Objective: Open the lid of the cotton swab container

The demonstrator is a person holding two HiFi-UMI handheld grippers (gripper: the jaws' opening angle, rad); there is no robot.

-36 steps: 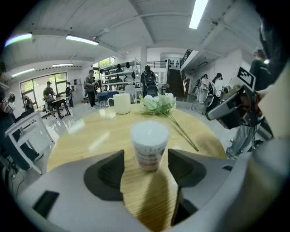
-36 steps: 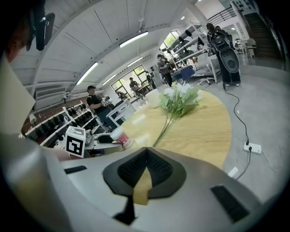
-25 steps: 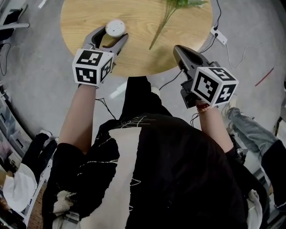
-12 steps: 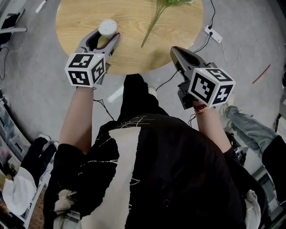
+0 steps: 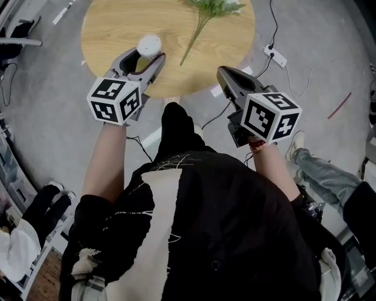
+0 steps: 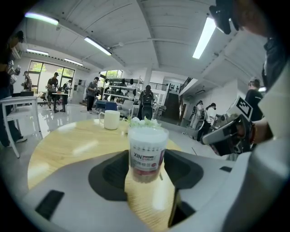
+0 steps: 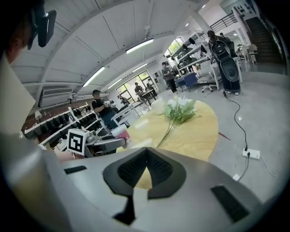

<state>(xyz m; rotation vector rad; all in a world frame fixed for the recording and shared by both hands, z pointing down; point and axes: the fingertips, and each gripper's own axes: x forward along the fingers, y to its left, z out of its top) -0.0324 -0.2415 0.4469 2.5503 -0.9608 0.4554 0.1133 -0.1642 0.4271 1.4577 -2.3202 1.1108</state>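
Two hand-held grippers. Left hand-held gripper: jaws have just been closing and now press both sides of the cotton swab container, which is upright with its lid on, at the tabletop's left near part. Right hand-held gripper: jaws together, empty, just off the tabletop's near edge. Flower sprig: lying at the tabletop's far side.

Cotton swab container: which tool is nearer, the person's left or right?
Left. The left tool has just closed its jaws on the cotton swab container; the right tool hangs shut well to its right.
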